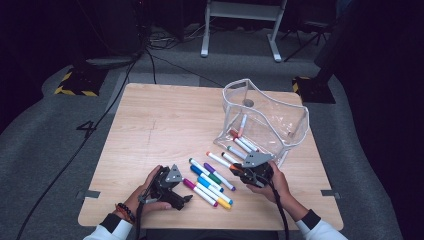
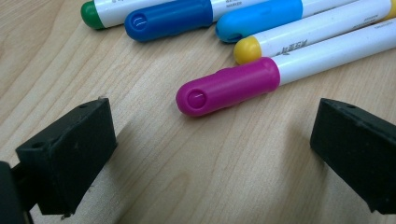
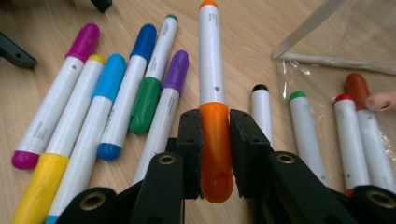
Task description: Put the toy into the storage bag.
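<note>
While the left hand-held gripper (image 2: 212, 154) hangs released before the magenta marker (image 2: 233, 86) on the worktop (image 1: 160, 125), right hand-held gripper (image 3: 215, 135) clamps the orange marker (image 3: 212, 93) by its cap (likely pouch-bound): lift level, clear neighbours, enter clear pouch (image 1: 272, 112) mouth.

White-barrelled orange-capped marker (image 3: 212, 107) clamped at its cap, barrel pointing away, just beside the clear plastic zip pouch (image 1: 267, 117). Pouch stands open on wooden table, several capped markers inside. Loose row left of pouch: magenta-capped marker (image 2: 243, 84), yellow, light blue, dark blue, green, purple (image 3: 168, 102), lying flat, roughly parallel.
</note>
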A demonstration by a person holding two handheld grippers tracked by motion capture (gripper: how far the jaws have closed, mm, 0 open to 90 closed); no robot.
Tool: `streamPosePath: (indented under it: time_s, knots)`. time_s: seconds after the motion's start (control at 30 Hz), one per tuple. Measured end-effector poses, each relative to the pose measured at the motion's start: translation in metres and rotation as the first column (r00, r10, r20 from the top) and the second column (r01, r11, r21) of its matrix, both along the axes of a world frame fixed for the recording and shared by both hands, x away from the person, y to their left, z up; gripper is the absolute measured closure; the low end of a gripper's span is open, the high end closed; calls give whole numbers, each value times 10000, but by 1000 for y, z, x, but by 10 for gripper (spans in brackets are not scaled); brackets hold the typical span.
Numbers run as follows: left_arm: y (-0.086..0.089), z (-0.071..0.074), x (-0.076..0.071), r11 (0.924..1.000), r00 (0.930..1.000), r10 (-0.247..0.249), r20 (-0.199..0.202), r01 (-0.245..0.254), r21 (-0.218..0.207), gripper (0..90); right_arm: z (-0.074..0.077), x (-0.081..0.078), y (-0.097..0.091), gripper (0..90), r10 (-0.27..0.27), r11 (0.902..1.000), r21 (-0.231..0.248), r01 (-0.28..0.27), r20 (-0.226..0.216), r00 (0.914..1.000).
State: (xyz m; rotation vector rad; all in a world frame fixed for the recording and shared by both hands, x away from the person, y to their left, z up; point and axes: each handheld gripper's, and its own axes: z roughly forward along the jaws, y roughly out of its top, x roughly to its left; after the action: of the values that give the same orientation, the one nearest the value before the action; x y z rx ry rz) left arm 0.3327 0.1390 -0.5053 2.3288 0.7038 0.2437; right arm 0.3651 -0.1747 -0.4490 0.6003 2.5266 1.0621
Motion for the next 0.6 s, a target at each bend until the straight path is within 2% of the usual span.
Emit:
streamPosePath:
  time_s: [0.2,0.4,0.6]
  knots:
    - [0,0,0,10000,10000,-10,1,10,4,4,29,-6,-5,752,231,9991,353,-246,411,9989]
    - [0,0,0,10000,10000,4,-1,-4,17,4,69,-14,-14,752,448,9970,593,-506,957,9944]
    - [0,0,0,10000,10000,0,-1,0,21,4,106,-16,-26,752,376,9956,790,-499,1501,9880]
